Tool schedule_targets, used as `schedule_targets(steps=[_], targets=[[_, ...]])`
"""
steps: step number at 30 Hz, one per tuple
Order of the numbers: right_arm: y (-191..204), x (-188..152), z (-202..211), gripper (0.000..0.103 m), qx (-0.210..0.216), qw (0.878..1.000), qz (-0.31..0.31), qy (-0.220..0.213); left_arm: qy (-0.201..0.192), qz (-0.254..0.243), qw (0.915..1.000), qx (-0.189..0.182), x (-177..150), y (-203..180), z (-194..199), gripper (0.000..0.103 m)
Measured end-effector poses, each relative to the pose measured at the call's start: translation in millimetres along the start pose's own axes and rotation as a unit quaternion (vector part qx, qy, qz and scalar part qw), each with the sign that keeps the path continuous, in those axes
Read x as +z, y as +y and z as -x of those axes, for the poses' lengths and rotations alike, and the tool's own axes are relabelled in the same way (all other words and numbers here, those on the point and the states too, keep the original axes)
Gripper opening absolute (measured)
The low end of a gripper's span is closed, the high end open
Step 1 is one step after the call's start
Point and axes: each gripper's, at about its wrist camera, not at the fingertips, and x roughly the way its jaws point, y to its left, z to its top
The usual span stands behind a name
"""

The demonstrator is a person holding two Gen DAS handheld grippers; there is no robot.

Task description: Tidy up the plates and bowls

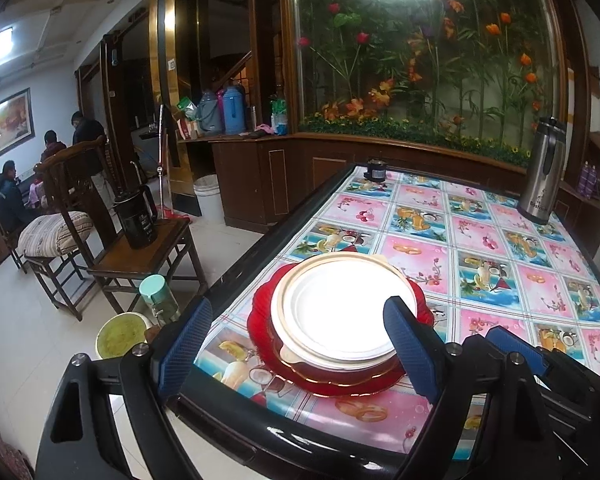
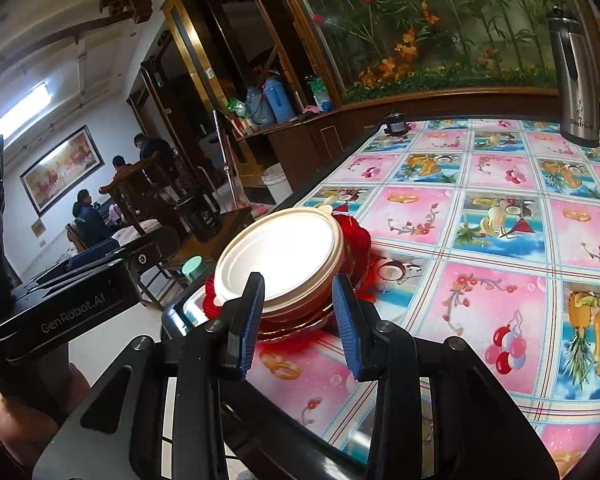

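A stack of dishes sits near the table's front left corner: a white plate on top, a gold-rimmed plate below it, and a red scalloped plate at the bottom. The white plate and red plate also show in the right wrist view. My left gripper is open, its blue pads either side of the stack's near edge. My right gripper is open, just short of the stack's near rim, touching nothing. The right gripper's body shows in the left wrist view at lower right.
The table has a fruit-patterned cloth. A steel thermos stands at its far right and a small black object at the far edge. Left of the table are wooden chairs, a black jug, a mint-lidded bottle and a green bowl.
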Motion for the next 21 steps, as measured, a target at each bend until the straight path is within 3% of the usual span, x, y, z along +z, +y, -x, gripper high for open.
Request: schedule_targets(steps=[4,8,21], targets=[[6,-1,1,0.035,0.004,1.000,0.005,0.000,-0.010,-0.001,0.9999,0.005,-3,2,6,0.091],[14,-1,1,0.035,0.005,1.000,0.013,0.002,-0.016,0.003,0.9999,0.005,-4,7,11,0.102],[18,3,-6,0.035,0.006,1.000,0.008,0.007,-0.008,0.006,0.9999,0.004,-6,17,9,0.103]])
